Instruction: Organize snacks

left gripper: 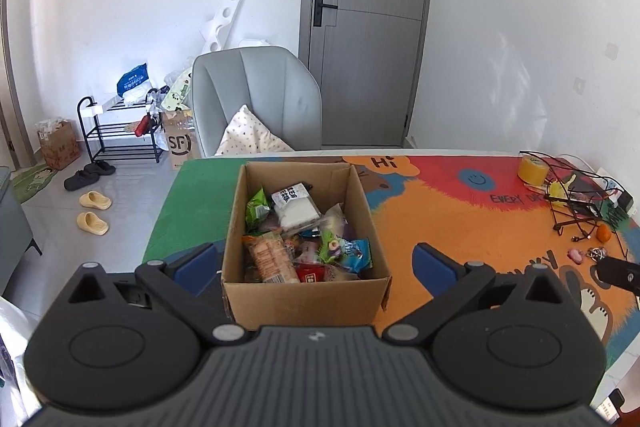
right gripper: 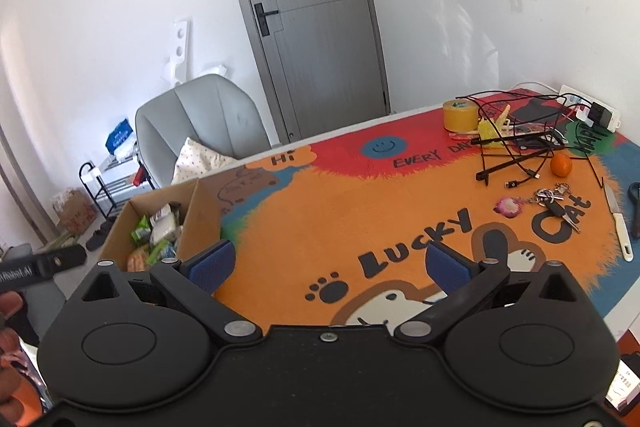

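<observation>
Left gripper (left gripper: 316,263) spread wide, empty, straddling near end of cardboard box (left gripper: 304,297). Right gripper (right gripper: 328,263) also spread, empty, over bare mat (right gripper: 340,211); box off to its left. Snacks (left gripper: 304,235) heaped loose inside box at mat's left end. Judgement: drop straight down onto top packet, pinch one only, avoid box walls.
</observation>
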Action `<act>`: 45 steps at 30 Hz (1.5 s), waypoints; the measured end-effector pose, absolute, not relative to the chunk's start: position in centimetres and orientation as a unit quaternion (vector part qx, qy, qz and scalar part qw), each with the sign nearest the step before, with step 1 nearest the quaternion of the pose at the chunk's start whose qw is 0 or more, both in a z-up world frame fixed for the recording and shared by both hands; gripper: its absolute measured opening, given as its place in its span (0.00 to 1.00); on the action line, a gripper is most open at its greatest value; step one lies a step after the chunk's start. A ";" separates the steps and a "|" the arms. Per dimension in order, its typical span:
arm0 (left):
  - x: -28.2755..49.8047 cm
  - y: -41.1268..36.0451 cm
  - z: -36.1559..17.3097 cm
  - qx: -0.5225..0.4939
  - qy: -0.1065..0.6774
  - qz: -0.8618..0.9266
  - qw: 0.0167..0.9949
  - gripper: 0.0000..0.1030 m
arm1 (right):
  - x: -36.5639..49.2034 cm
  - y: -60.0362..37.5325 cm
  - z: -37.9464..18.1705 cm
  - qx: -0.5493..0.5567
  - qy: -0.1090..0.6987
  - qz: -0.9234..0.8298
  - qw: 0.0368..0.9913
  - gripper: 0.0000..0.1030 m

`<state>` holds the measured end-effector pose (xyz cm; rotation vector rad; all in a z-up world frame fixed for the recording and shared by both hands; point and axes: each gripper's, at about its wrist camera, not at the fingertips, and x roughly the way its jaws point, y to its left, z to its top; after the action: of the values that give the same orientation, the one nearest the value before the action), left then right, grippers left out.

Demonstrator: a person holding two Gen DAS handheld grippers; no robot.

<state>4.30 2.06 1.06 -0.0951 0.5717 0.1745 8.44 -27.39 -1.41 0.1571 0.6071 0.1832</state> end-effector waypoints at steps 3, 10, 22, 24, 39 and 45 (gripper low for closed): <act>4.1 2.2 1.1 -0.040 0.285 0.088 0.954 1.00 | 8.3 -28.0 -1.4 0.090 0.306 0.101 0.942 1.00; 3.9 2.4 1.2 -0.033 0.286 0.094 0.953 1.00 | 7.9 -29.4 -0.9 0.083 0.295 0.072 0.949 1.00; 4.1 2.3 1.0 -0.027 0.292 0.093 0.952 1.00 | 8.1 -29.1 -1.1 0.073 0.300 0.078 0.948 1.00; 4.2 2.3 0.9 -0.026 0.294 0.091 0.951 1.00 | 8.1 -29.0 -1.1 0.075 0.301 0.083 0.947 1.00; 4.4 1.9 0.5 -0.023 0.301 0.081 0.950 1.00 | 8.3 -29.0 -1.4 0.075 0.309 0.085 0.944 1.00; 4.5 1.8 0.4 -0.022 0.304 0.077 0.949 1.00 | 8.3 -29.1 -1.4 0.076 0.310 0.085 0.944 1.00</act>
<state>4.53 1.80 0.38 -0.0446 0.6195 0.1561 8.30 -29.13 -1.43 0.1551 0.6315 0.1723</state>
